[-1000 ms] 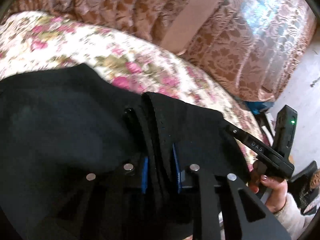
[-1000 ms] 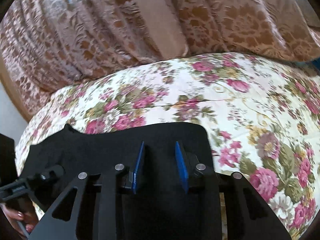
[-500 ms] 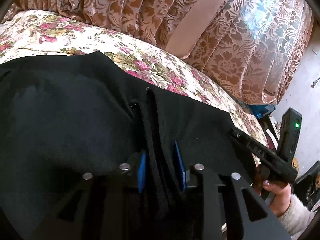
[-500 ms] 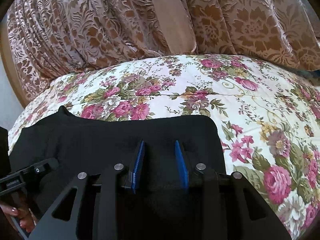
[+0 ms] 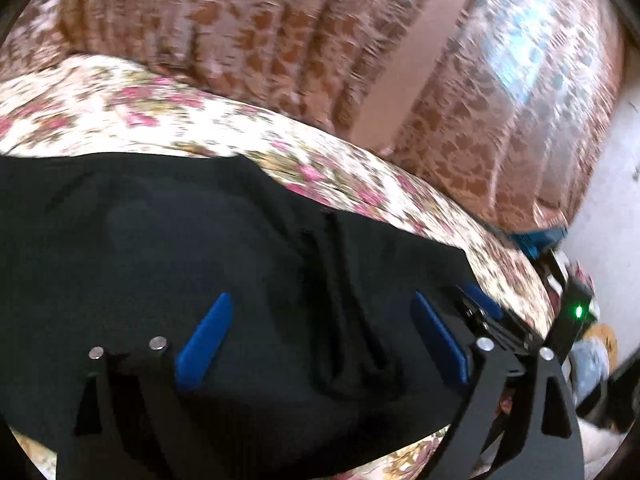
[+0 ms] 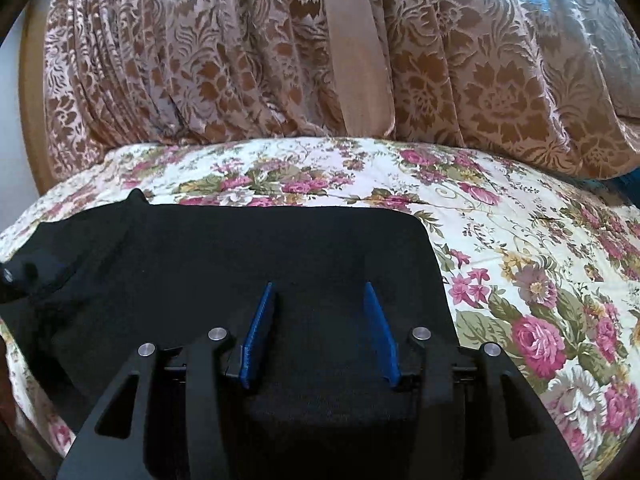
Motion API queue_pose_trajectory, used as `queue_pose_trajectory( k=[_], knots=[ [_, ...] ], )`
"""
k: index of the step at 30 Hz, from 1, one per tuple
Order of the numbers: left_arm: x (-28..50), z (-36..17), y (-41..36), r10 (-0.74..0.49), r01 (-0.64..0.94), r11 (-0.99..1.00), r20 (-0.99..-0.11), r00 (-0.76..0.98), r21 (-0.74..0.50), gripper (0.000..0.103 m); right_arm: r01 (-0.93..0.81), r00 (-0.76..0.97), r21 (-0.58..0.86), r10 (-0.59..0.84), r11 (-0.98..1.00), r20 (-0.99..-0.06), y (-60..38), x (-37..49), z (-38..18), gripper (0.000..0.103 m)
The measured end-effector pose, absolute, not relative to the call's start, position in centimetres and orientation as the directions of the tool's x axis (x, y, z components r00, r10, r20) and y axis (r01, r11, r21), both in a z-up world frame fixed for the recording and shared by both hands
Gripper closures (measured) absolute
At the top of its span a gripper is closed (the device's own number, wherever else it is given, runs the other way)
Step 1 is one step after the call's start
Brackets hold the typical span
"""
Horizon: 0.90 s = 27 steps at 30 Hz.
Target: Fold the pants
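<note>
The black pants (image 6: 248, 264) are lying folded on the flowered bed (image 6: 540, 264). The step in hand seems to be letting go after a fold, so both hands should be drawing back low and slowly, without dragging the cloth. The left tongs (image 5: 320, 340) are opening wide around a raised fold, not pressing it. The right tongs (image 6: 318, 332) are also opening, released, over the pants.

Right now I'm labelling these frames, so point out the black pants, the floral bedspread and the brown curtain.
black pants (image 6: 256, 264): right wrist view, flat middle of the folded cloth.
floral bedspread (image 6: 536, 280): right wrist view, bare patch right of the pants.
brown curtain (image 6: 224, 60): right wrist view, hanging folds behind the bed.
</note>
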<state>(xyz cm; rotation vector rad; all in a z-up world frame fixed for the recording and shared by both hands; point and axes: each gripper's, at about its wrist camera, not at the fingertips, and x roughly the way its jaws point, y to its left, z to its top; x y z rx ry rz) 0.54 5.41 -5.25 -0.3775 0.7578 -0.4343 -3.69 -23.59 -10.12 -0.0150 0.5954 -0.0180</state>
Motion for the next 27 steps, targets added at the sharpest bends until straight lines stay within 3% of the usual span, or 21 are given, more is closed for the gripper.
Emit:
queue_pose_trajectory(
  k=[18, 27],
  knots=[
    [-2.2, -6.8, 21.2, -0.100, -0.312, 0.800, -0.627, 0.773, -0.512, 0.004, 0.011, 0.860, -0.019, -0.019, 1.000, -0.510, -23.4, -4.5, -10.4, 0.057],
    [-3.7, -7.3, 24.6, -0.004, -0.366, 0.806, -0.623, 0.783, -0.466, 0.004, 0.009, 0.859, -0.018, -0.017, 1.000, -0.511, -23.4, -4.4, -10.4, 0.056]
  ],
)
